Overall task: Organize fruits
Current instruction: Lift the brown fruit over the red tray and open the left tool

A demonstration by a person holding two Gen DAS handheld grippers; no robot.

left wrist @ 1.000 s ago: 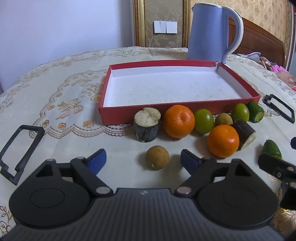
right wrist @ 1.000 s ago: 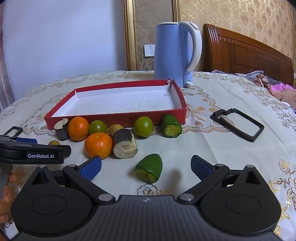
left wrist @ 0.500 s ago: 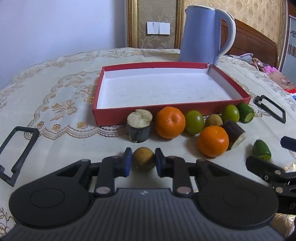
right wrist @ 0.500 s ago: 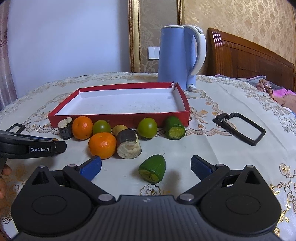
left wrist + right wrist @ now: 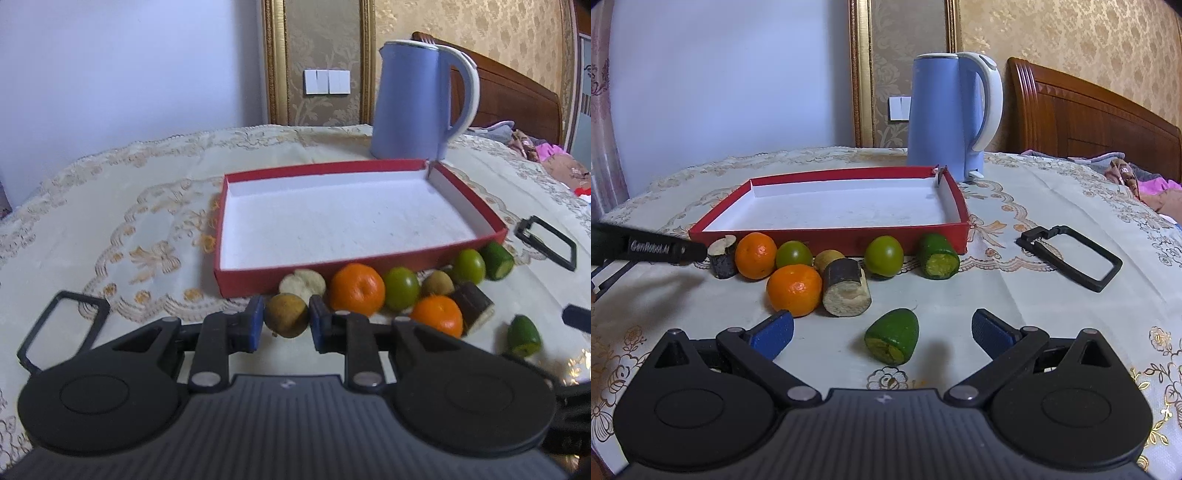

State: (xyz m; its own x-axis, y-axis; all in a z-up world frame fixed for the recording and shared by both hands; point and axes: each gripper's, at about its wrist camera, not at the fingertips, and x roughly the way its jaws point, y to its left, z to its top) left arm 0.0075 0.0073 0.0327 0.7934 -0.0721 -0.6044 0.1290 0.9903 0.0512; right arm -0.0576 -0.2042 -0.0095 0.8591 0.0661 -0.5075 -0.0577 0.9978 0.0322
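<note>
My left gripper [image 5: 286, 320] is shut on a small round brown fruit [image 5: 287, 315] and holds it above the table, just in front of the red tray [image 5: 369, 264]. The tray's white inside holds nothing. Along its near wall lie two oranges [image 5: 356, 289], green fruits [image 5: 400, 288], another brown fruit [image 5: 437, 283] and dark cut stem pieces [image 5: 472, 307]. My right gripper [image 5: 882, 330] is open, with a cut green fruit [image 5: 894, 335] lying on the cloth between its fingers. The left gripper's side shows in the right wrist view [image 5: 650, 249].
A blue kettle [image 5: 417, 99] stands behind the tray. Black rectangular frames lie on the cloth at the left [image 5: 61, 328] and at the right [image 5: 1071, 262]. A wooden bed headboard [image 5: 1089, 118] is beyond the table on the right.
My left gripper closed on the small brown fruit and lifted it, moving toward the tray. The right gripper stayed open over the cut green fruit, shifting slightly forward.
</note>
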